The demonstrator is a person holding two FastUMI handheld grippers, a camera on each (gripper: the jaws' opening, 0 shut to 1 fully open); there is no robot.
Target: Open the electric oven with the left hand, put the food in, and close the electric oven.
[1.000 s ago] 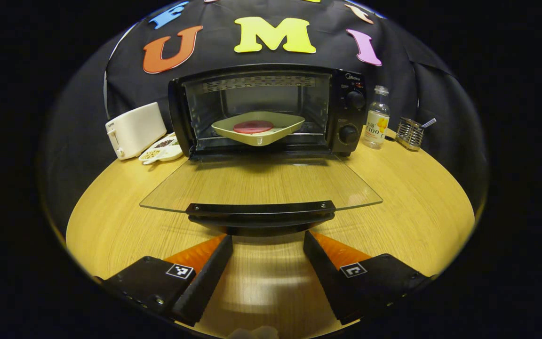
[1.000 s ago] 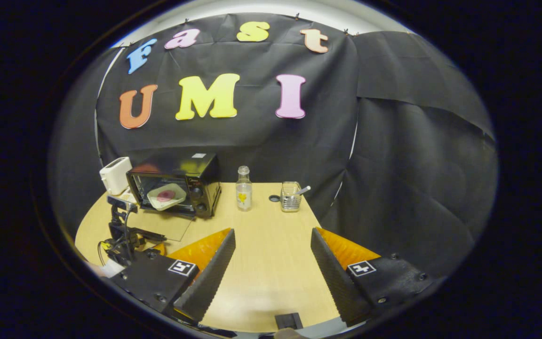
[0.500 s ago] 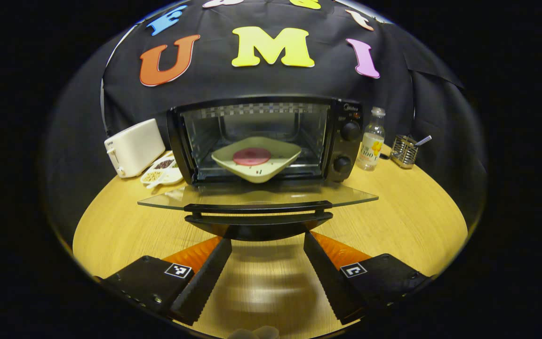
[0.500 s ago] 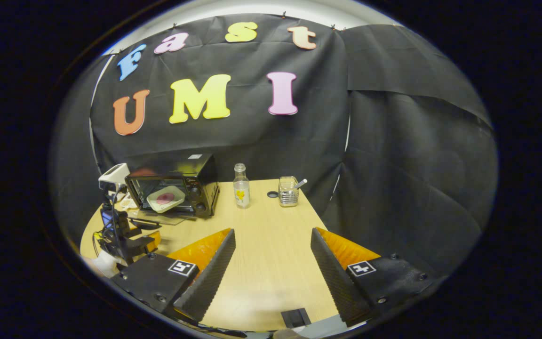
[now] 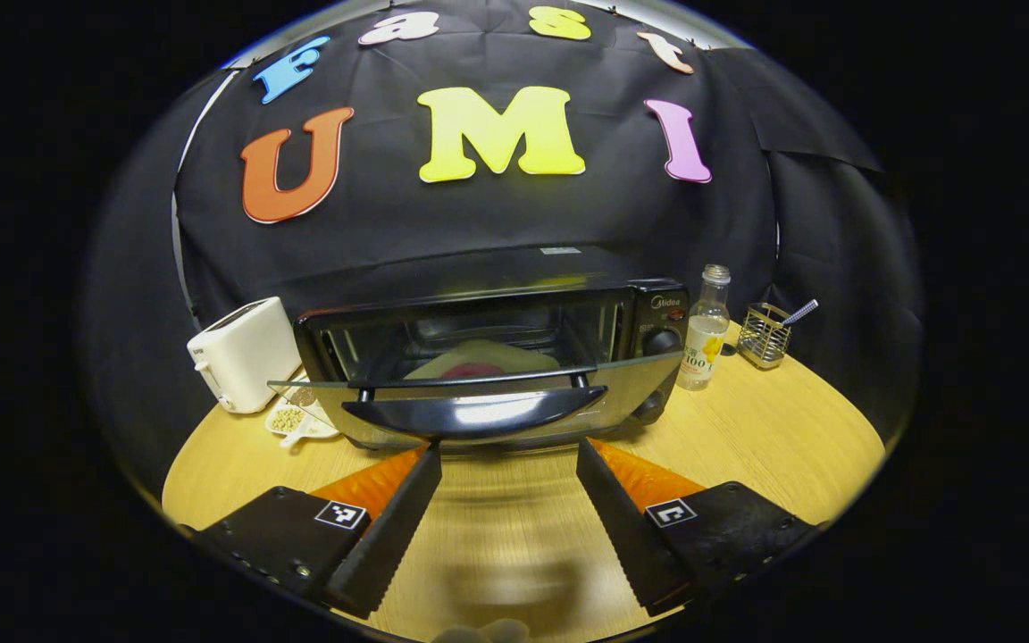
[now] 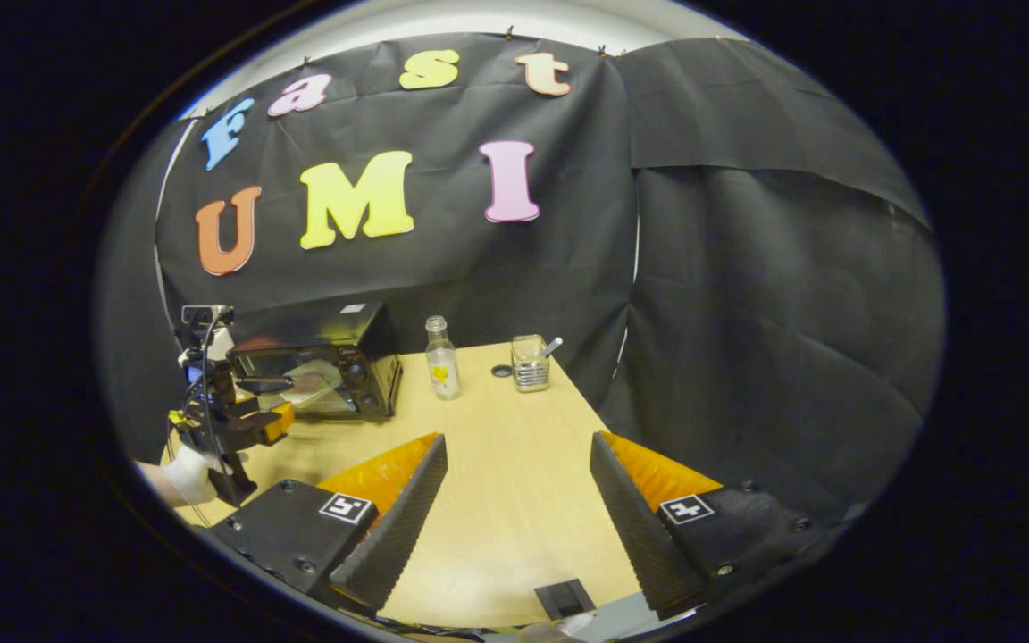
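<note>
The black electric oven [image 5: 657,308] stands at the back of the wooden table [image 5: 773,429]. Its glass door [image 5: 318,386] hangs partly raised, about halfway between flat and closed. Behind the glass a pale plate with a red round piece of food [image 5: 470,368] rests inside. My left gripper [image 5: 506,448] is open, its fingertips right under the door's black handle [image 5: 474,415]. My right gripper [image 6: 519,438] is open over the table's right part, holding nothing. In the right gripper view the left gripper [image 6: 275,420] and a hand [image 6: 184,473] are in front of the oven [image 6: 363,344].
A white toaster [image 5: 242,353] and a small dish of seeds [image 5: 300,418] sit left of the oven. A clear bottle [image 5: 704,330] and a wire holder [image 5: 765,332] stand to its right. A small black piece [image 6: 565,598] lies at the table's near edge.
The oven door has swung up from lying flat to about half raised, with my left gripper rising under its handle. The right gripper has stayed open and turned slightly.
</note>
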